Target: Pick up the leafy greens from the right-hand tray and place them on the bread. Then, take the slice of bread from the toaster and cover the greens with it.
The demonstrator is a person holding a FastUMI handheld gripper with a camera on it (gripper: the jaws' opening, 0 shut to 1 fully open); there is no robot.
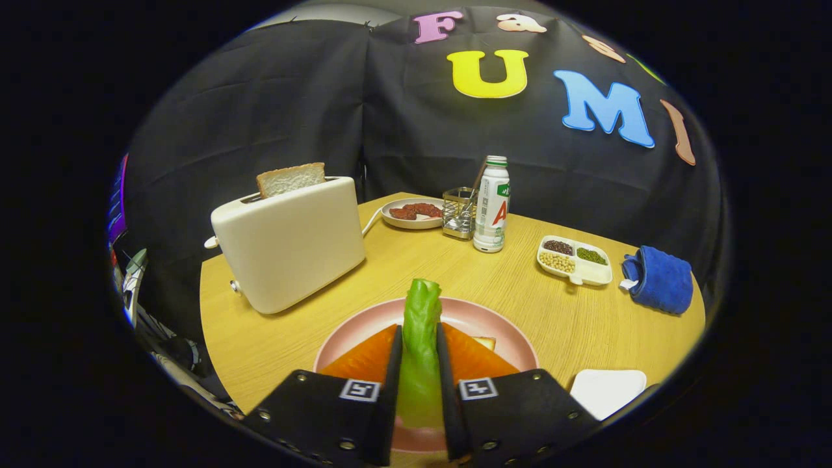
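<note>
- The gripper [419, 364] has its two fingers closed narrowly on the greens [419, 344], one pressing on each side; the leafy stalk stands up between them and pokes out past their tips.
- Straight below and beyond the fingers is a pink plate [500, 325]. On it lies an orange layer [478, 357], with a pale corner of bread [484, 342] peeping out just past the right finger.
- So the greens are held over the plate, above the bread stack, and I can't tell whether they touch it.
- Just right of the gripper sits a white tray [608, 390], which I take to be the right-hand tray; what shows of it is bare.
- Beyond the plate to the left stands the toaster [289, 244], with a slice [291, 179] sticking up out of its slot.
- Further back are a plate of red food [415, 213], a wire holder [459, 211], a bottle [491, 205], a divided dish of beans [574, 259] and a blue cloth [658, 278], all on the table [520, 286].
- My reading: the greens are off the tray and over the bread, so laying them down and letting go is what remains of that half.
- The slice in the toaster has yet to cover them.
</note>
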